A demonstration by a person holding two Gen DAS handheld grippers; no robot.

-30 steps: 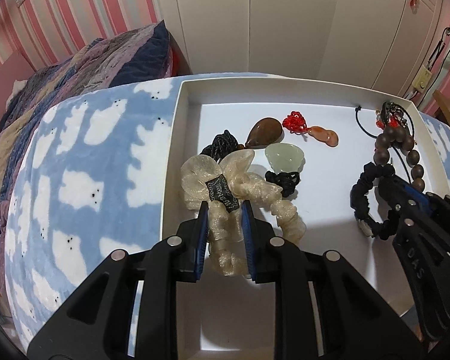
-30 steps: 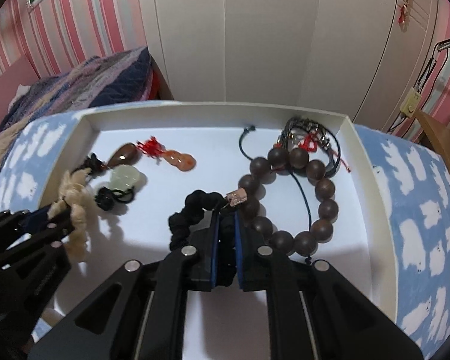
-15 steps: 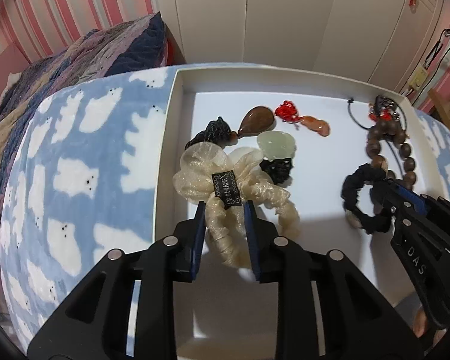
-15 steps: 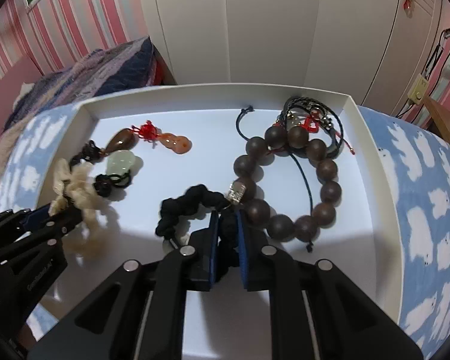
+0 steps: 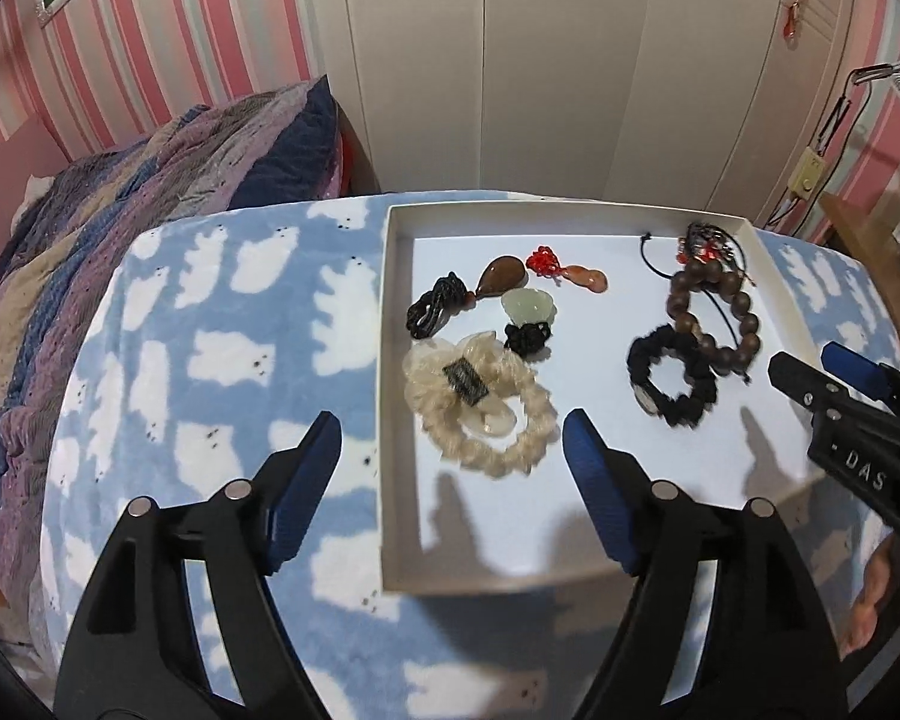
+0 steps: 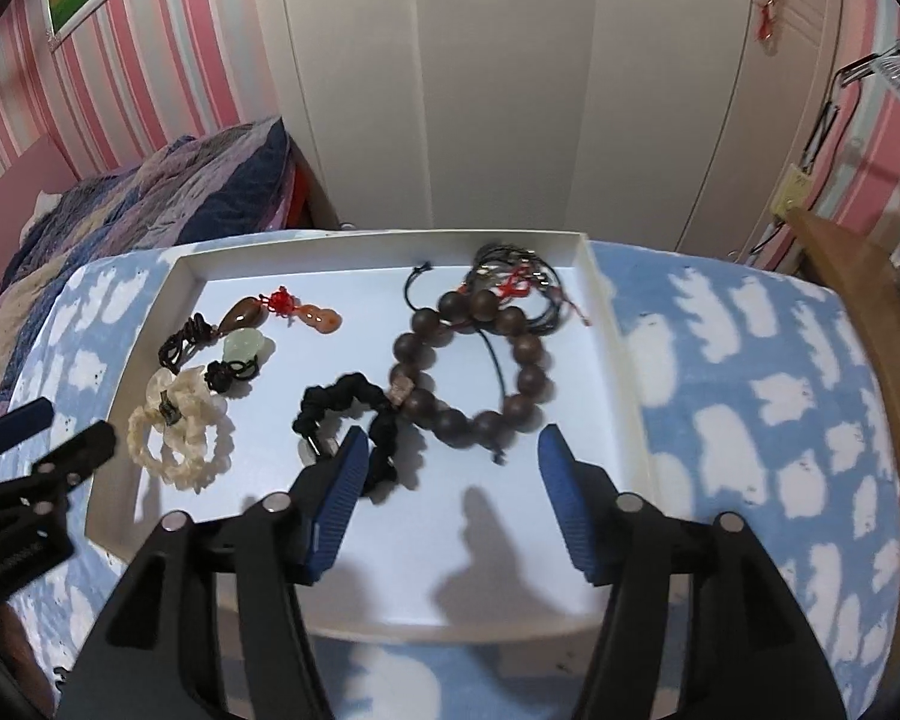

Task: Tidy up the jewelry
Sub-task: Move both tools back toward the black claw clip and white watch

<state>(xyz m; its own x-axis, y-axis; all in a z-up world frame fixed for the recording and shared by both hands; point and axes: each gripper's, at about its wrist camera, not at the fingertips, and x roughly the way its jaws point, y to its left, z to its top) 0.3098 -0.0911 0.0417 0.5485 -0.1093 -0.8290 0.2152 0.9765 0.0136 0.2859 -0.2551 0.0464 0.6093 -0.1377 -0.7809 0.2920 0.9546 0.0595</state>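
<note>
Jewelry sits in a shallow white rectangular tray (image 5: 397, 396) on a blue fleece blanket with white cloud shapes (image 5: 210, 360).

Left wrist view: left gripper (image 5: 450, 438) hangs above the tray's near-left part, jaws wide and opening, nothing between the blue pads. Just beyond it lies a cream ruffled fabric scrunchie with a dark label (image 5: 480, 408), flat on the tray floor, untouched. Behind it: black knotted cord (image 5: 435, 312), brown teardrop pendant (image 5: 501, 276), pale green carved stone pendant (image 5: 528, 306) with a black knot below, orange gourd charm with red knot (image 5: 576, 273). To the right, a black fabric scrunchie (image 5: 672, 378) touches a dark brown wooden bead bracelet (image 5: 714, 312); a tangle of thin black and red cords (image 5: 711, 243) sits at the far right corner. Right gripper (image 5: 810, 360) enters from the right edge, jaws apart. Striped quilt (image 5: 120, 228) at left, white wardrobe doors (image 5: 540, 60) behind.

Right wrist view: right gripper (image 6: 450, 462) hangs over the tray's near middle, jaws opening, pads clear of everything. The black fabric scrunchie (image 6: 354, 420) lies just ahead of the left pad, blurred, probably not touching it. The bead bracelet (image 6: 468, 360) is beyond, overlapping the scrunchie's far side. The cream scrunchie (image 6: 180, 432) is at left, with the left gripper (image 6: 48, 426) beside it at the tray's left wall, jaws apart.
</note>
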